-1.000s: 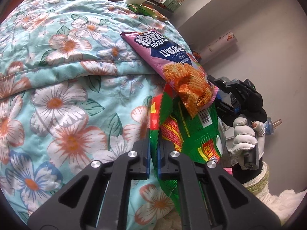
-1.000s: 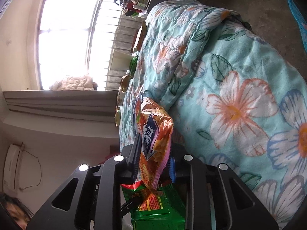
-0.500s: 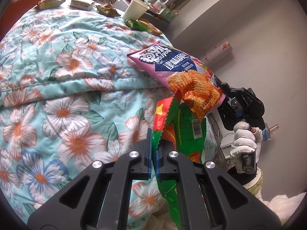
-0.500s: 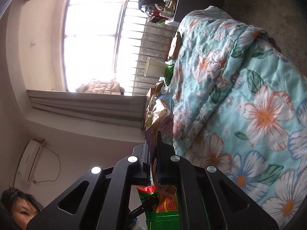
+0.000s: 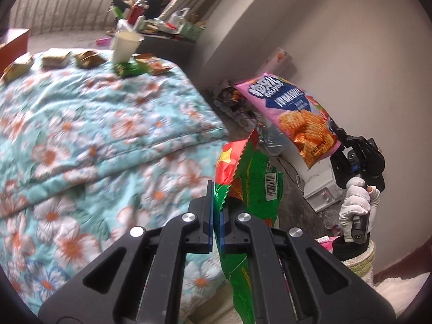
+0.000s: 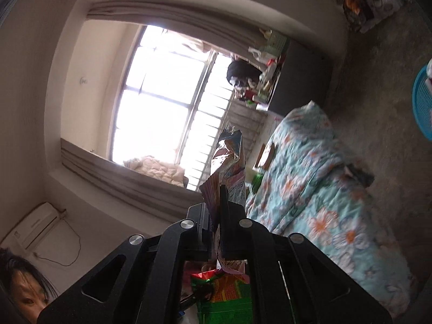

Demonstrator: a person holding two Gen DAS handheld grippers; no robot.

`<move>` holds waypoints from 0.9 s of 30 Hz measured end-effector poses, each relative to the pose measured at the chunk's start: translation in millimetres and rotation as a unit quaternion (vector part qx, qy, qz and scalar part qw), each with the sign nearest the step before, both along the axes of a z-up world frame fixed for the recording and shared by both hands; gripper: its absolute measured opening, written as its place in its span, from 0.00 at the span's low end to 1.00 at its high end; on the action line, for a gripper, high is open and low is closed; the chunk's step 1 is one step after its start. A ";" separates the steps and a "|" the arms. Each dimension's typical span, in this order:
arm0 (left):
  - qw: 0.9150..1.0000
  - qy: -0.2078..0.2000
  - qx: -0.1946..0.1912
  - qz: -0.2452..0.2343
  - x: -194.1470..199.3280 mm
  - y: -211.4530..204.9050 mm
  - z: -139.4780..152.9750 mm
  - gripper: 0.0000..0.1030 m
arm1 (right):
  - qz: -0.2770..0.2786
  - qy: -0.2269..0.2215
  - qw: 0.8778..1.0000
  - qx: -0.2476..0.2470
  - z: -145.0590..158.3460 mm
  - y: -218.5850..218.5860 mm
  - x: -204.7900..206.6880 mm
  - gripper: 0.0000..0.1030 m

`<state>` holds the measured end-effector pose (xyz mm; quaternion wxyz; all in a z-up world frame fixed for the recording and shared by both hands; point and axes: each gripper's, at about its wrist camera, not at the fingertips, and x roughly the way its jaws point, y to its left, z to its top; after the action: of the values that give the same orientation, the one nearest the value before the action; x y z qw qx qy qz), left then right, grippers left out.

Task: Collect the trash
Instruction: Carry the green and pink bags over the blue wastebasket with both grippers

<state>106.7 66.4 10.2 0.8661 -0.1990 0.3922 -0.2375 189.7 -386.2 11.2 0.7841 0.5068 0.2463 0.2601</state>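
Observation:
My left gripper (image 5: 215,210) is shut on the torn edge of a green and red snack bag (image 5: 251,186), which hangs beside the bed's corner. In the left wrist view my right gripper (image 5: 340,140), held by a white-gloved hand (image 5: 356,202), grips a pink chip bag (image 5: 294,116) lifted clear of the bed in front of the wall. Seen from the right wrist, the right gripper (image 6: 218,216) is shut on that pink bag (image 6: 229,159), which sticks up edge-on against the window. The green bag (image 6: 229,294) shows below the fingers.
A floral quilt (image 5: 94,140) covers the bed. At its far end lie several wrappers (image 5: 89,58), a white paper cup (image 5: 125,44) and a green packet (image 5: 129,68). A cluttered dark table (image 5: 162,27) stands behind. A blue basket (image 6: 424,102) sits on the floor.
Both grippers have lifted their bags up and away from the quilt. The right gripper closed fully on the pink bag and swung it off the bed toward the wall.

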 end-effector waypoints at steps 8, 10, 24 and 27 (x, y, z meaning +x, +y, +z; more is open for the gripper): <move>0.994 -0.052 0.053 -0.077 47.7 -83.2 36.8 0.01 | -0.139 -0.015 0.989 -0.054 11.7 -97.5 -59.1 0.04; 0.991 -0.058 0.072 -0.094 65.4 -110.9 41.3 0.01 | -0.175 -0.004 0.982 -0.074 4.6 -112.9 -66.6 0.04; 0.916 -0.153 0.324 -0.181 187.9 -344.0 6.3 0.01 | -0.277 0.075 0.956 -0.052 -99.9 -180.7 -64.9 0.04; 0.889 -0.159 0.380 -0.201 216.2 -398.6 -33.6 0.01 | -0.286 0.091 0.953 -0.037 -122.1 -194.2 -65.1 0.04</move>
<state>322.9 -332.2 -23.4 0.8600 0.2683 0.3415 -0.2680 124.5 -580.4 -110.9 0.8184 0.5477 0.1710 -0.0313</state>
